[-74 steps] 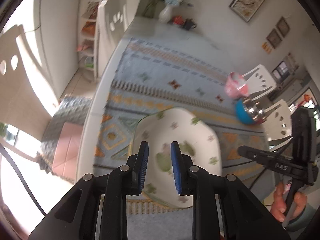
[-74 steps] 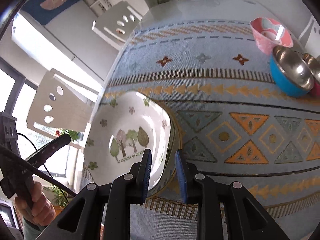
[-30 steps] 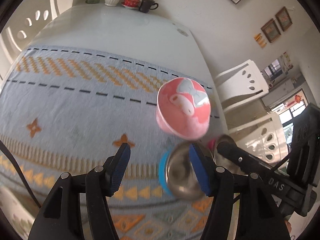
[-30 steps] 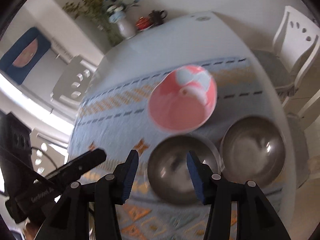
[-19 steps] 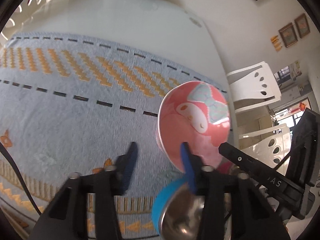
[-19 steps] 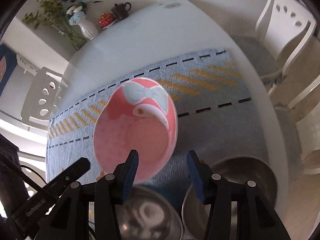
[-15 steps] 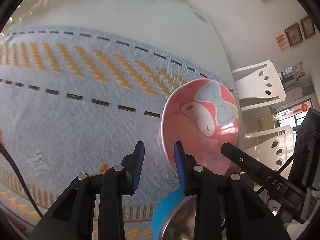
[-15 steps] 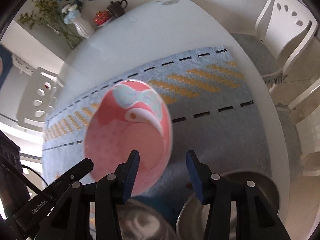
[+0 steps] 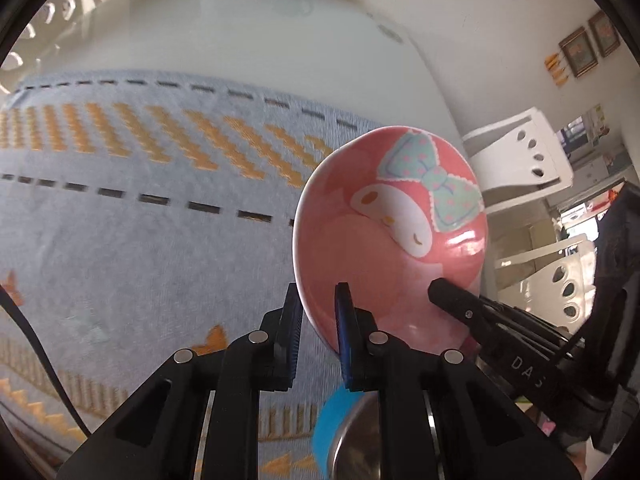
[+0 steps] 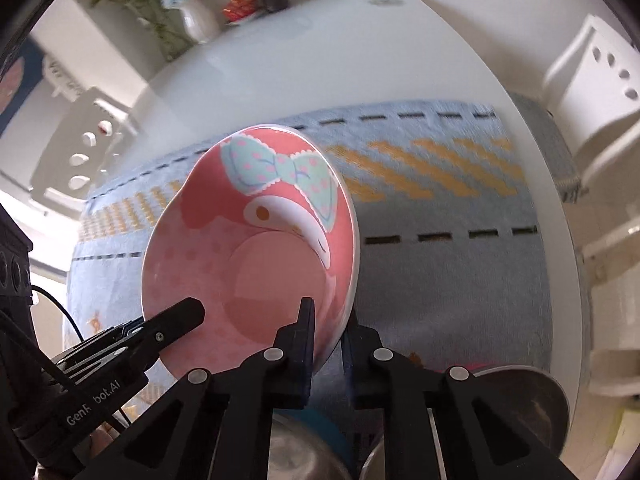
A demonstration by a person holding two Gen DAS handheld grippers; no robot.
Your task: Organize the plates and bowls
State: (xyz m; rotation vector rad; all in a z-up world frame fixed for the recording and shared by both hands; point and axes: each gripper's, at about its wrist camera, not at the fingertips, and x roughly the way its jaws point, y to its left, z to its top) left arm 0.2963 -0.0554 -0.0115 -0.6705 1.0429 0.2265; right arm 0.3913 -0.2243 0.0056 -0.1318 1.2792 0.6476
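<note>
The pink cartoon bowl (image 9: 390,236) sits on the blue patterned cloth (image 9: 120,208) over the worktop, its rim pinched on opposite sides by the left hand-held gripper (image 9: 316,320) and right hand-held gripper (image 10: 328,332); lifting evenly should clear the blue steel-lined bowl (image 9: 340,428) just beside it

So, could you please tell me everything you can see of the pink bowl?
The pink bowl looks like glossy ceramic, with a pale rim, a cartoon face and a mint dotted bow inside. It tilts over the blue patterned cloth, its rim pinched on opposite sides by the left gripper and right gripper.
</note>
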